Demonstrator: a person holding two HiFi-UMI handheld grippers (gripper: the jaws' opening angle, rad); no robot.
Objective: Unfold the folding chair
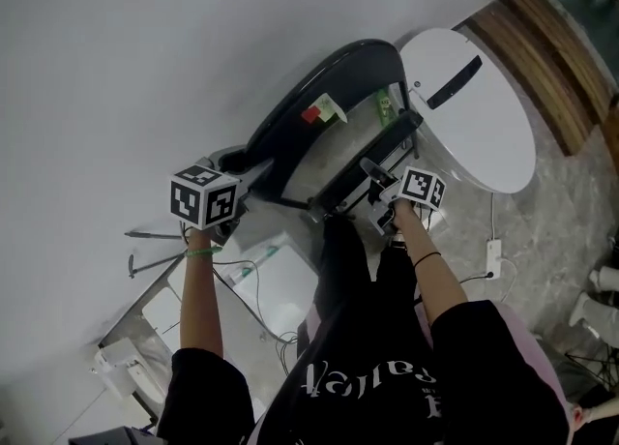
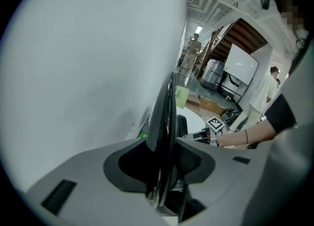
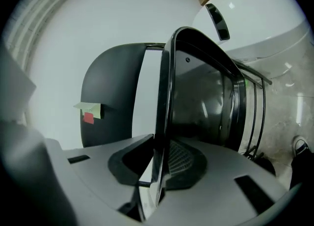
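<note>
The dark folding chair stands partly opened against the white wall, with a green and red sticky note on its backrest. My left gripper is shut on the backrest's edge; in the left gripper view the thin dark panel runs edge-on between the jaws of that gripper. My right gripper is shut on the seat's rim. In the right gripper view the seat panel rises from the closed jaws of that gripper, and the backrest stands apart to its left.
A round white table stands right behind the chair, and a wooden bench lies beyond it. Cables and a power strip lie on the floor at the right. White boxes sit low left. People stand far off.
</note>
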